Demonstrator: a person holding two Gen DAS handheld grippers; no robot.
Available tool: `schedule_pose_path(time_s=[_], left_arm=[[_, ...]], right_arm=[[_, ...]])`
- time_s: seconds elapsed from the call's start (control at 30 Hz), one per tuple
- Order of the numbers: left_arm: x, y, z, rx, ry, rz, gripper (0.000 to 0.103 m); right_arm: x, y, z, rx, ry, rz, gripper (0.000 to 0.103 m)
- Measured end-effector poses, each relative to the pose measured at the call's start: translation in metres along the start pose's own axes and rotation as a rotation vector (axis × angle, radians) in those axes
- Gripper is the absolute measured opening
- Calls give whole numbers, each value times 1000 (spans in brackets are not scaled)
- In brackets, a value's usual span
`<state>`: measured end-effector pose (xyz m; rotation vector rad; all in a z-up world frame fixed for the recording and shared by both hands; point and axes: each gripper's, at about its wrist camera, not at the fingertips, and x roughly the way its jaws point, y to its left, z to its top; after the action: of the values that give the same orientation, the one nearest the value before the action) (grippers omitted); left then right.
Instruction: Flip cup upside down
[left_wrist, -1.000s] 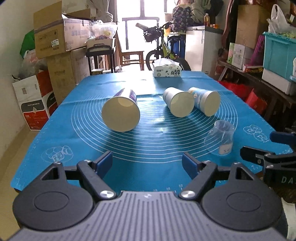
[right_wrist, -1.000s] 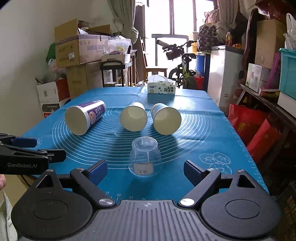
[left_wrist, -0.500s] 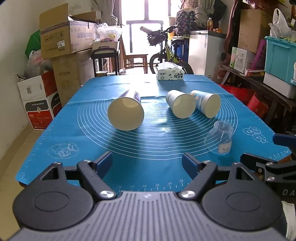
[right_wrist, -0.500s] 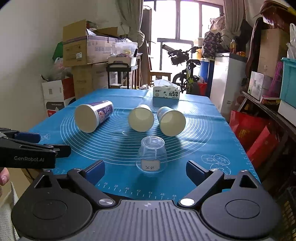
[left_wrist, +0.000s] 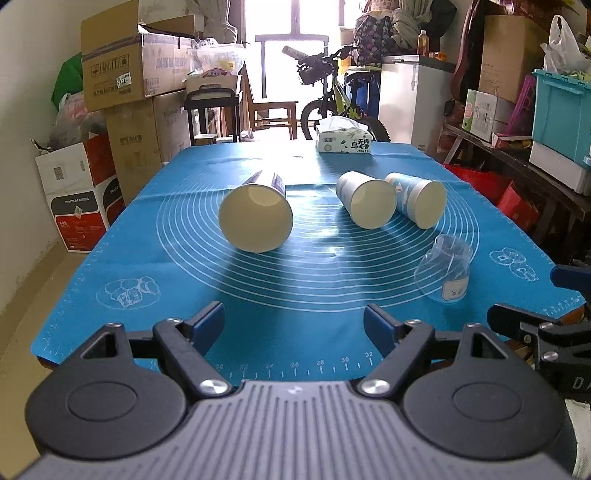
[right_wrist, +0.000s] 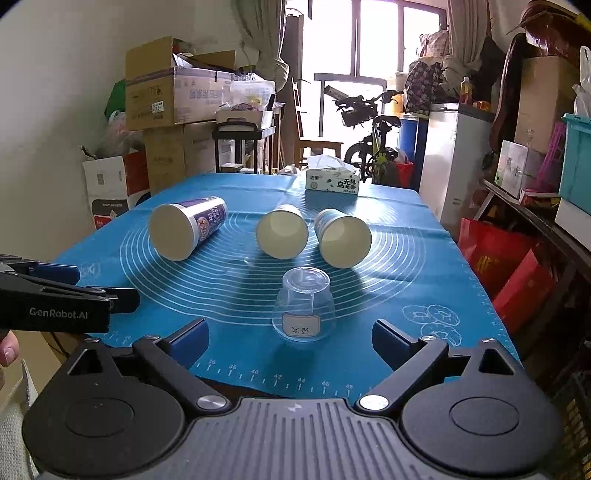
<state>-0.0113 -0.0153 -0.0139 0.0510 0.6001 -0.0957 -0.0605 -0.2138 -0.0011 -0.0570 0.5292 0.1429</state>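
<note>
A clear plastic cup (right_wrist: 304, 304) with a white label stands upside down on the blue mat (right_wrist: 406, 258), just ahead of my open, empty right gripper (right_wrist: 290, 338). It also shows in the left wrist view (left_wrist: 445, 273) at the right. Three paper cups lie on their sides, mouths toward me: a purple-printed one (left_wrist: 256, 218) on the left, a plain one (left_wrist: 365, 203) and a blue-printed one (left_wrist: 419, 203) side by side. My left gripper (left_wrist: 293, 321) is open and empty near the mat's front edge.
A tissue box (left_wrist: 343, 140) sits at the mat's far end. Cardboard boxes (left_wrist: 122, 77) stack to the left. A bicycle (left_wrist: 332, 96), a white cabinet and shelves with bins stand behind and to the right. The table's front edge lies just below both grippers.
Both grippers have drawn back and risen slightly, so the cups look farther away. No cup has moved and both grippers stay open.
</note>
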Motion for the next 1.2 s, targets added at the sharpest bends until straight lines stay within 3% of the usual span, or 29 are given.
schedule_pose_path(time_s=[1.2], left_arm=[[4,4,-1,7,10,5,83]], right_arm=[[0,2,-1,-3,5,0,97]])
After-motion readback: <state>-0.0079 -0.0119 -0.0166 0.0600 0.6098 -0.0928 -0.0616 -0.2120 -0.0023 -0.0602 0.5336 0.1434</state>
